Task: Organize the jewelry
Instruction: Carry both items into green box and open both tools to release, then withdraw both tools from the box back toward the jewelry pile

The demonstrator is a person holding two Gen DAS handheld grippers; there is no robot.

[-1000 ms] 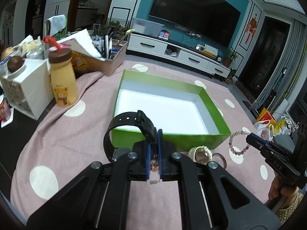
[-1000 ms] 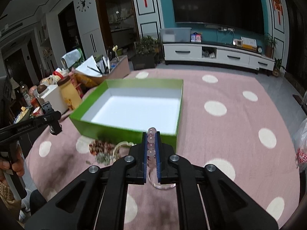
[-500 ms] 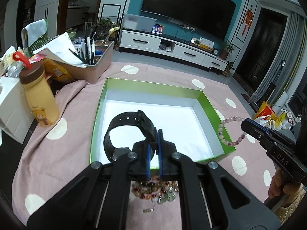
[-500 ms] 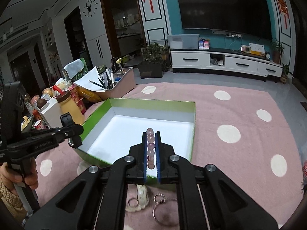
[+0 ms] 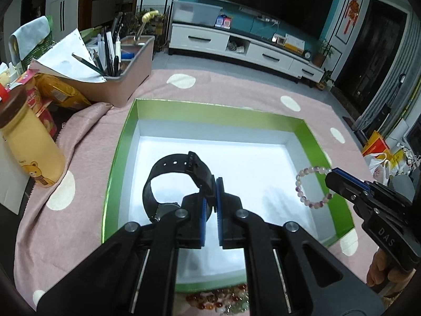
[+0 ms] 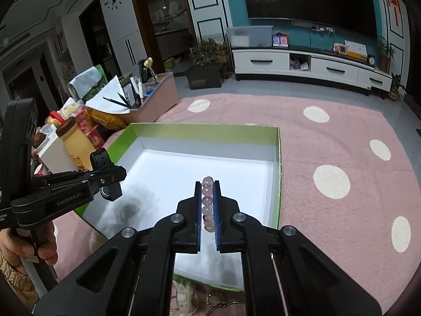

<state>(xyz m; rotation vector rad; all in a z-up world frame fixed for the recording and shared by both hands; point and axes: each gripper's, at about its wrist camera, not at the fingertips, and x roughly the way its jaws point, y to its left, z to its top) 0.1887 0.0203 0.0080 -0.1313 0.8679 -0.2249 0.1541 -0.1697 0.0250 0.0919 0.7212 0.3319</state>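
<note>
Left gripper (image 5: 211, 197) pinches the strap of a black watch (image 5: 173, 181), held over the white floor of the green box (image 5: 126, 142); watch face hidden behind the fingers. Right gripper (image 6: 206, 205) pinches a bead bracelet (image 6: 207, 202) above the box's right side. Loose jewelry (image 5: 218, 300) below left gripper, cut off, blurry.

"DAS" on right claw (image 5: 339, 181); "GenRobot.AI" on left claw (image 6: 110, 181)
</note>
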